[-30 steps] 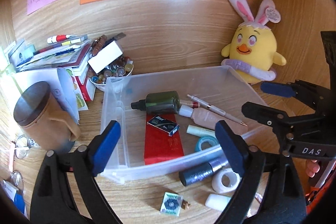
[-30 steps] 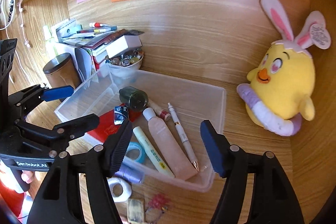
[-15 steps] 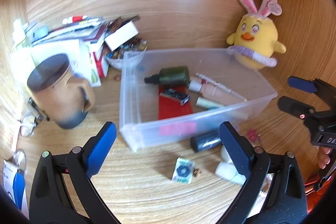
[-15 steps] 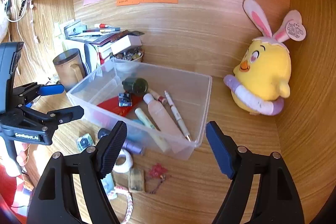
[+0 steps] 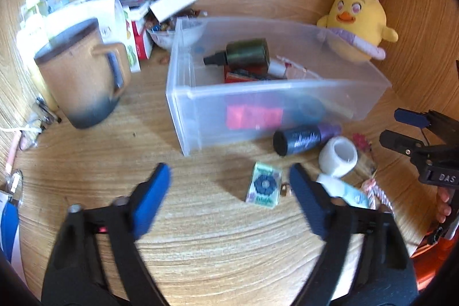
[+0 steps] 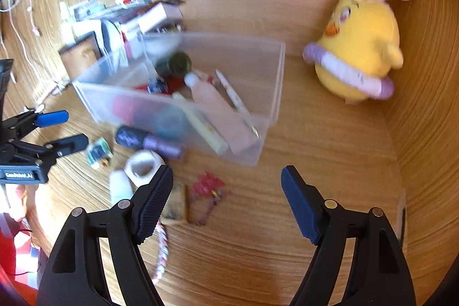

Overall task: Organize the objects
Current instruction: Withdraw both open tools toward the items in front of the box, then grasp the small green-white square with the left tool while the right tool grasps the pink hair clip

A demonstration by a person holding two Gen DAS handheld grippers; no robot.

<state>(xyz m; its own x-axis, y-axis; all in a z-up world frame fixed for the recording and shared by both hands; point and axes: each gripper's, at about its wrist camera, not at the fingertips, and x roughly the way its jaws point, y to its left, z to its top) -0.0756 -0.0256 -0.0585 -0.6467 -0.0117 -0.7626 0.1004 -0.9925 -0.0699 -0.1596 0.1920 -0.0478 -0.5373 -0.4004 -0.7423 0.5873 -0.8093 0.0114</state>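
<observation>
- My left gripper (image 5: 229, 182) is closing with nothing between its blue pads, hanging over bare wooden surface (image 5: 200, 234).
- My right gripper (image 6: 226, 185) stands open and empty.
- The clear plastic bin (image 5: 258, 111), holding bottles and tubes, sits toward the surface's back edge.
- A small green-and-white packet (image 5: 264, 187), a dark purple-ended tube (image 5: 304, 137) and a white tape roll (image 5: 338, 157) lie just before the bin.

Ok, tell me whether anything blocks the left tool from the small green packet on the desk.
Nothing visible does. The small green packet lies on bare wood just ahead of the left tool, whose jaws are closing with nothing between them.
</observation>
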